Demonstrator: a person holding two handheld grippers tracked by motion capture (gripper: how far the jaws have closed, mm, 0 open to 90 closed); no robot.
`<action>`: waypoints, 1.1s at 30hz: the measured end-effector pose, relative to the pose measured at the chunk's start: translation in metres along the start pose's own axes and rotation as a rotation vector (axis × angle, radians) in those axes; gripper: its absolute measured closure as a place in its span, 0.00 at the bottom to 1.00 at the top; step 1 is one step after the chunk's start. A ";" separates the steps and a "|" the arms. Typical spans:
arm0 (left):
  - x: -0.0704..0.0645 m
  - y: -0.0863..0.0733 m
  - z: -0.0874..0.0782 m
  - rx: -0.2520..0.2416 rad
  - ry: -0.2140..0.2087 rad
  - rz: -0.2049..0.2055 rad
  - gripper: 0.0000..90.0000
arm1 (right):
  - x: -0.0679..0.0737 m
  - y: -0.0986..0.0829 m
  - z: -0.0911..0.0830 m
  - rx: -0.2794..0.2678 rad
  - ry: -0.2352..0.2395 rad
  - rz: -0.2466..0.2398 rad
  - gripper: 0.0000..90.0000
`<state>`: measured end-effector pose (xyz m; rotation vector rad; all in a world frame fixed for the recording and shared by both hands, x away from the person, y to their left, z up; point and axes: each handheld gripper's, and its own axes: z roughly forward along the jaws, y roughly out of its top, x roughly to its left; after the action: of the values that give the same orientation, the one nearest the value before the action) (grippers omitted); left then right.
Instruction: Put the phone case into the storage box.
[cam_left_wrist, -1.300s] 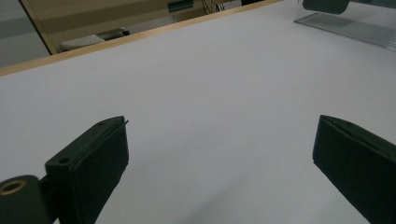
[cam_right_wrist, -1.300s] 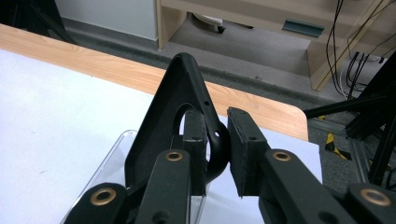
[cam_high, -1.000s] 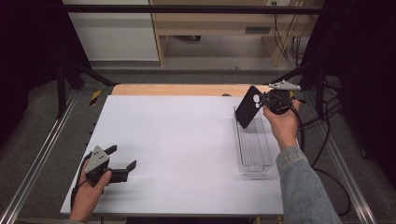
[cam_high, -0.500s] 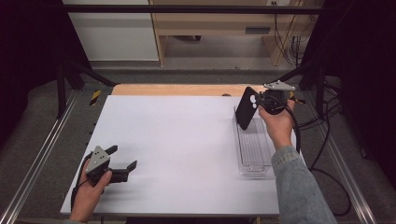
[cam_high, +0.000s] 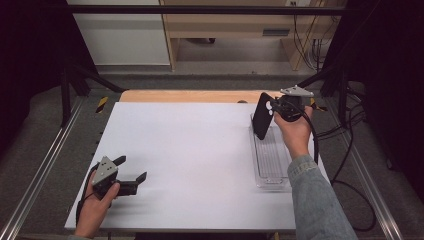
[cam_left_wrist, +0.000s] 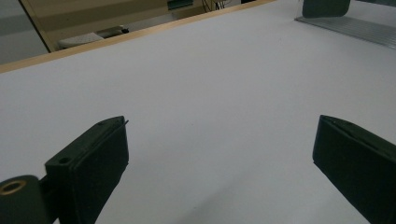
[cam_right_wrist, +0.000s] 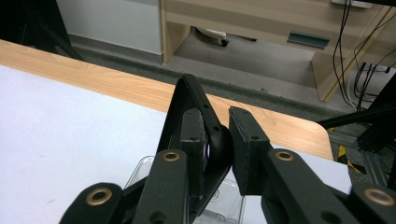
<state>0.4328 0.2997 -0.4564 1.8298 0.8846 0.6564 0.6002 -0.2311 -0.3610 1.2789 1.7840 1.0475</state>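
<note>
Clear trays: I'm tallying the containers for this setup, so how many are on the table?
1. The clear tray lies along the white table's right side, below the black phone case held by the right tongs.

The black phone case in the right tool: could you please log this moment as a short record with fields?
held item: black phone case, tilted on edge
holder: right tool, jaws shut on the case
below it: clear plastic tray at the table's right side
left tool: open, holding nothing, near the front left of the white table
</note>
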 end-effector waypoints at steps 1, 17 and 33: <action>0.000 0.000 0.000 0.000 0.000 0.000 0.04 | 0.000 0.000 0.000 0.000 -0.002 0.000 0.85; 0.000 0.000 0.000 -0.005 0.001 -0.004 0.04 | 0.004 0.001 0.010 -0.004 -0.009 0.011 0.84; 0.004 0.000 -0.002 -0.020 0.010 -0.021 0.04 | 0.010 0.006 0.018 -0.004 -0.002 0.005 0.84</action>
<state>0.4335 0.3045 -0.4554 1.7990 0.8993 0.6592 0.6153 -0.2166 -0.3638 1.2823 1.7778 1.0519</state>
